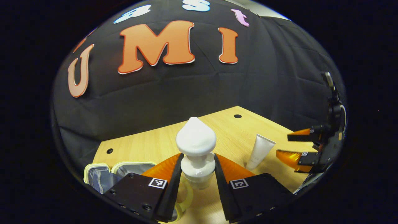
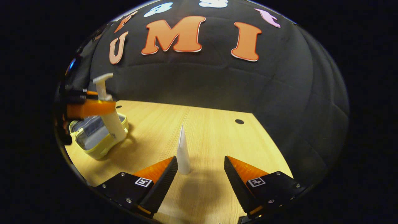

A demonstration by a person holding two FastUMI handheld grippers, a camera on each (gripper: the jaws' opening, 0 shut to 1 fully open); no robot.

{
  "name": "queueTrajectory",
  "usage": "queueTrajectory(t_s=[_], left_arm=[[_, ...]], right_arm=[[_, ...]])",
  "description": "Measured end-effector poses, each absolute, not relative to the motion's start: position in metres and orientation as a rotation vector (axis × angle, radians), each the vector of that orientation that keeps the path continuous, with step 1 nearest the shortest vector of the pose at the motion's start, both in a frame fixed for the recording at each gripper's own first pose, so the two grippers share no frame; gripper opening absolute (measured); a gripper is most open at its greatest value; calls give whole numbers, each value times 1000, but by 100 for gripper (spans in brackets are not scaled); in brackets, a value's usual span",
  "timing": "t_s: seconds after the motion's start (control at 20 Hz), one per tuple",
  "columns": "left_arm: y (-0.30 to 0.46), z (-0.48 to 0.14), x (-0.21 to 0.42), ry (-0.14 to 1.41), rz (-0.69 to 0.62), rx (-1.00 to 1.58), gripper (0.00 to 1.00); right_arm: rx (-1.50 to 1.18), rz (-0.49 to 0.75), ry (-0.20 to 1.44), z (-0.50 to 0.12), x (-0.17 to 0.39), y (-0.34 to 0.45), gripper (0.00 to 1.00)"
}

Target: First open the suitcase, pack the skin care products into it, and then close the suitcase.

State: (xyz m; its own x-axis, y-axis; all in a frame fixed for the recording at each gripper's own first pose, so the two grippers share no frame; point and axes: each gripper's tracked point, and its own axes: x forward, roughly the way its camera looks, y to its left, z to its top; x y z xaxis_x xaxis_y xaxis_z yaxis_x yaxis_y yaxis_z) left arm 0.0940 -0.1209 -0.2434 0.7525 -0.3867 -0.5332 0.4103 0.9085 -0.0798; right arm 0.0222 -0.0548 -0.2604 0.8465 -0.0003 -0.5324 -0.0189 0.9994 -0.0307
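Note:
A white pump bottle (image 1: 196,141) stands upright between the fingers of my left gripper (image 1: 198,157), which is shut on its neck. In the right gripper view the bottle (image 2: 112,123) hangs over the open yellow suitcase (image 2: 93,140), held by the left gripper (image 2: 104,106). The suitcase (image 1: 99,175) with its grey lining lies low at the left in the left gripper view. A white tube (image 2: 182,149) stands cap-down just ahead of my open right gripper (image 2: 200,163), close to its left finger. From the left gripper view, the tube (image 1: 259,151) stands beside the right gripper (image 1: 283,144).
The light wooden table (image 2: 214,133) has small dark holes (image 2: 239,121) near its far edge. The black cloth wall rises right behind that edge. Bare tabletop lies between the suitcase and the tube.

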Motion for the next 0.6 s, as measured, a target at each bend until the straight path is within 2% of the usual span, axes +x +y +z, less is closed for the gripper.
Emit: queueTrajectory(t_s=[0.4,0.6], left_arm=[[-63,-217,80,605,-272,20,59],[-32,-213,72,635,-195,-3,59]], right_arm=[[-21,151,643,-319,47,-26,95],[-19,179,664,-337,60,-23,87]])
